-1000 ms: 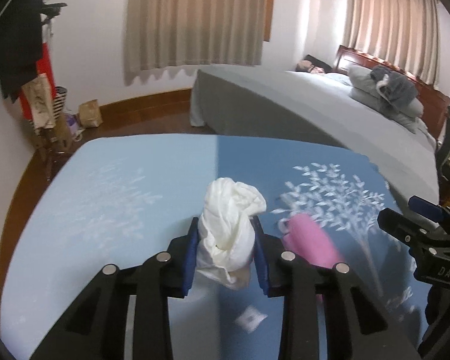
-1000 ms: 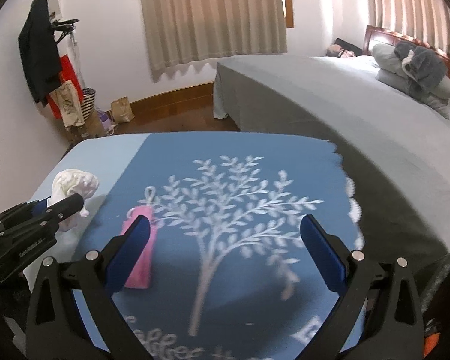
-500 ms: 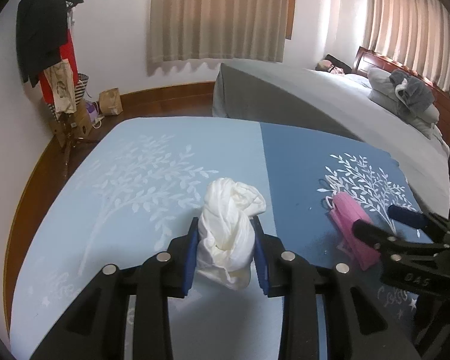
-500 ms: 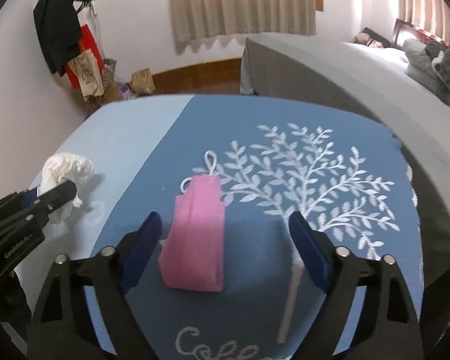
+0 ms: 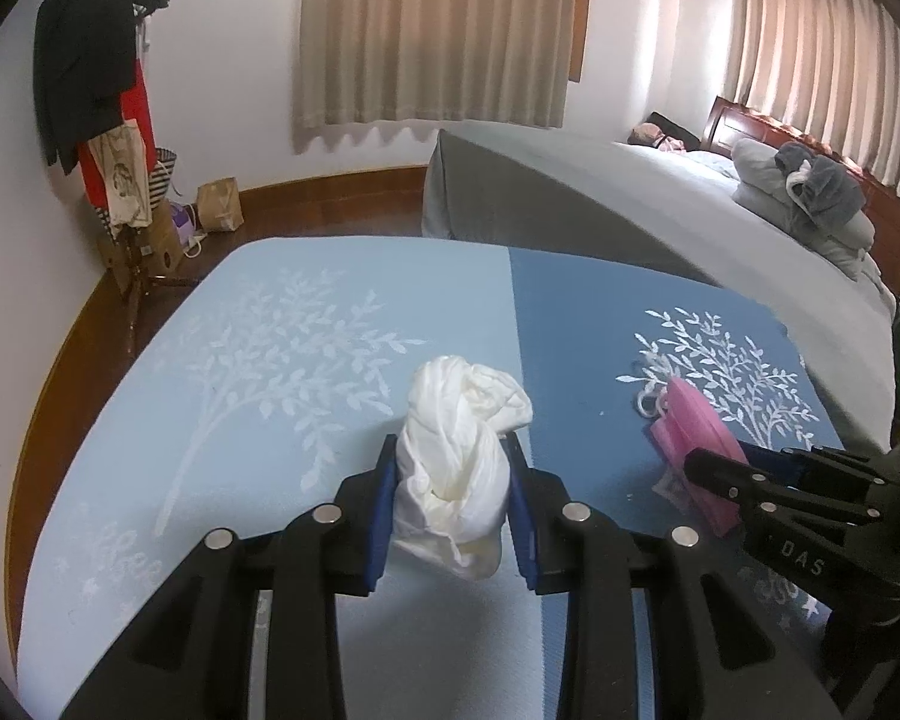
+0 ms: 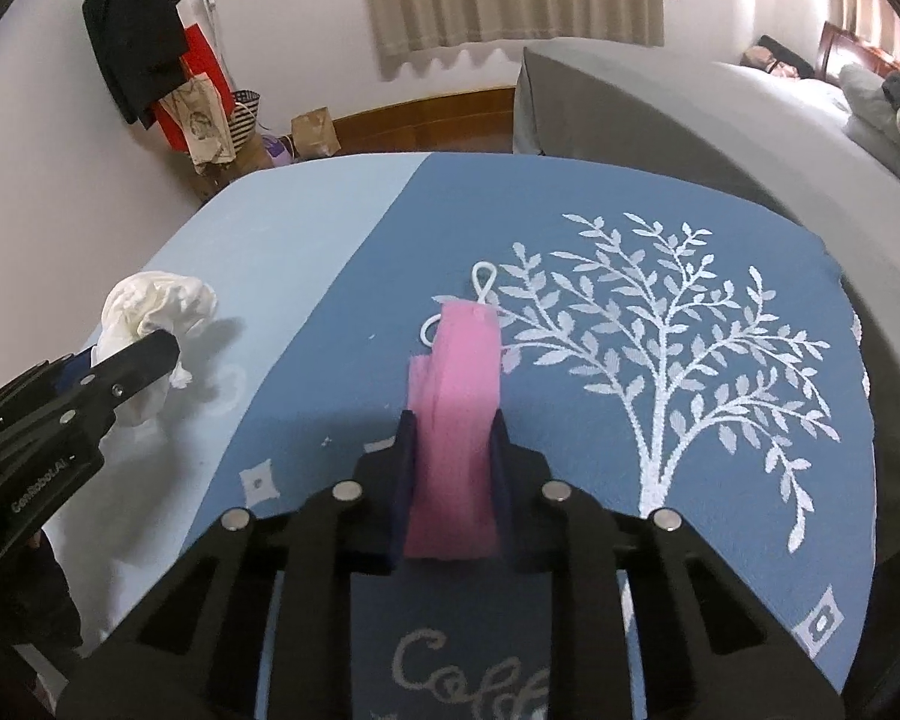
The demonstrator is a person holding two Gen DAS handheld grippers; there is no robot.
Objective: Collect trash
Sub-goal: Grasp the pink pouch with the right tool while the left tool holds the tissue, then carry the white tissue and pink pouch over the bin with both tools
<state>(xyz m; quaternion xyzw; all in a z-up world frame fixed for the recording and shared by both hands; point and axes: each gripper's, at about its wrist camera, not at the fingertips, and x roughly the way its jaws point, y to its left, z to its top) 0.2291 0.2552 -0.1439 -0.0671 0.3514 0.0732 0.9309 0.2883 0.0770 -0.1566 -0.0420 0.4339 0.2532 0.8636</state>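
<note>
Left gripper [image 5: 453, 504]: black plastic, blue pads; fingers clamped on the white wad, one pad at each side; side plate reads "GenRobot.AI" in the right wrist view
White wad [image 5: 459, 468]: one; thin crinkled white material, twisted and knotted into a lump; held over the pale blue half of the table cover
Right gripper [image 6: 453, 468]: black plastic, dark blue pads; jaws closing, pads pressed on the pink mask between them; side plate reads "DAS" in the left wrist view
Pink mask [image 6: 459, 420]: one; soft pleated pink fabric, folded into a long strip; far end lying on the dark blue half, near the middle seam
Ear loops [image 6: 483, 279]: two, white cord, curled at the mask's far end
Table cover [image 6: 660, 510]: one; cloth, half pale blue, half dark blue; white leafy tree printed on each half; white script "Col…" at the near edge, rest cut off
</note>
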